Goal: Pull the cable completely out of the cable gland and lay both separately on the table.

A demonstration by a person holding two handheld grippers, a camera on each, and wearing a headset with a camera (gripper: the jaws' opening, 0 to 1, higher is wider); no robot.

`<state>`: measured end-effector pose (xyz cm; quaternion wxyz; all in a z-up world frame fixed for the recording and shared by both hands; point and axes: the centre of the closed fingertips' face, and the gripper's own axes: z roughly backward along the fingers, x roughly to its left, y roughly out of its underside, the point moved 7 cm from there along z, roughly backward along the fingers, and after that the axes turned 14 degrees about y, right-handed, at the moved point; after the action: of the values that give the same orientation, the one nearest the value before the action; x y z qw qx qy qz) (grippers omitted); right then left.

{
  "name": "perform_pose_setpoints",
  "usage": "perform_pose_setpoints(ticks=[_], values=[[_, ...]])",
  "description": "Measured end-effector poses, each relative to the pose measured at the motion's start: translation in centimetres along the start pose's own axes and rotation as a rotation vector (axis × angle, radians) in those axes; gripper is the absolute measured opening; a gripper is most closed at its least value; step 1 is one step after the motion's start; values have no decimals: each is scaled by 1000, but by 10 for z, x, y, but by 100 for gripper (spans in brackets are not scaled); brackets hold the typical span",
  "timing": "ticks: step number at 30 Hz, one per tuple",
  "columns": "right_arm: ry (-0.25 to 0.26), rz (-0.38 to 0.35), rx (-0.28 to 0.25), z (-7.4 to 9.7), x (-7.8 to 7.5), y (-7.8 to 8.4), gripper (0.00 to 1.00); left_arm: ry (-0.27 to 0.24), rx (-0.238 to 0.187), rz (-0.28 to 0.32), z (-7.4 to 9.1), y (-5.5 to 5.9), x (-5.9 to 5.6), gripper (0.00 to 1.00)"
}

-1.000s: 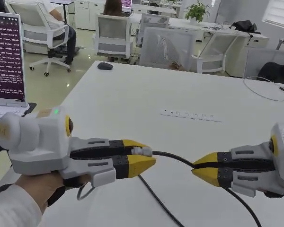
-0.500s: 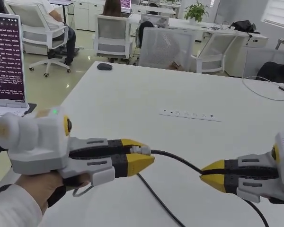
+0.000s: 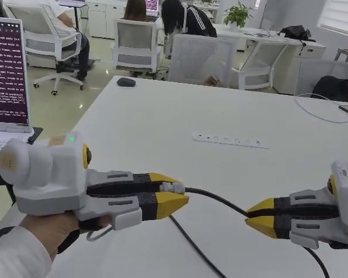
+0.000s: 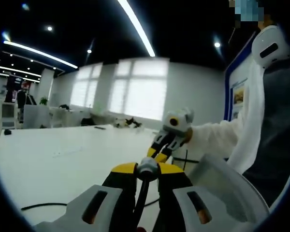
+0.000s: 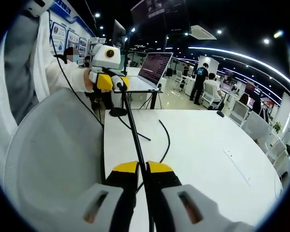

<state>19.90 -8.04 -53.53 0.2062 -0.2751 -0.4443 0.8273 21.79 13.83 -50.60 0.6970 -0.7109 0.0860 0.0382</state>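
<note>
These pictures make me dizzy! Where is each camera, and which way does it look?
Head view: on the person's head, looking down at the table; a hand holds the left gripper.
Left gripper view: on that gripper, looking past the cable gland at the right gripper; a sleeve shows.
Right gripper view: on that gripper, looking along the cable at the left gripper and sleeve.
Shared: each gripper view shows the other gripper.

Laptop point(image 3: 6, 72): open, at the left edge of the white tabletop point(image 3: 180, 110); dark screen with lines of text.
Power strip point(image 3: 230, 140): white, lying flat, mid-tabletop.
Mouse point(image 3: 126, 82): dark, near the far edge.
Office chairs point(image 3: 130, 46): white, mesh-backed, beyond the far edge.
Potted plant point(image 3: 239, 13): green, on a far desk.
Bag point(image 3: 335, 88): black, far right.
Person point(image 3: 185, 20): dark jacket, behind the chairs.
</note>
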Motion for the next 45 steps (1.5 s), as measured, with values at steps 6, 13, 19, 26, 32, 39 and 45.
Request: perform_pose_setpoints(ticks=[6, 13, 19, 26, 32, 39, 45], values=[[-8, -10, -31, 0, -1, -12, 9, 1, -1, 4, 0, 0, 0, 16], [-53, 76, -43, -8, 12, -35, 15, 5, 7, 5, -1, 1, -1, 16], [-82, 114, -95, -16, 22, -59, 15, 9, 10, 10, -2, 2, -1, 16], [-115, 120, -147, -23, 28, -73, 15, 13, 11, 12, -2, 2, 0, 16], [-131, 140, -171, -29, 35, -80, 13, 28, 16, 13, -3, 3, -1, 17], [-145, 152, -191, -32, 36, -82, 7, 34, 24, 8, -4, 4, -2, 17], [-151, 158, -189, -33, 37, -80, 4, 36, 20, 9, -3, 4, -1, 17]])
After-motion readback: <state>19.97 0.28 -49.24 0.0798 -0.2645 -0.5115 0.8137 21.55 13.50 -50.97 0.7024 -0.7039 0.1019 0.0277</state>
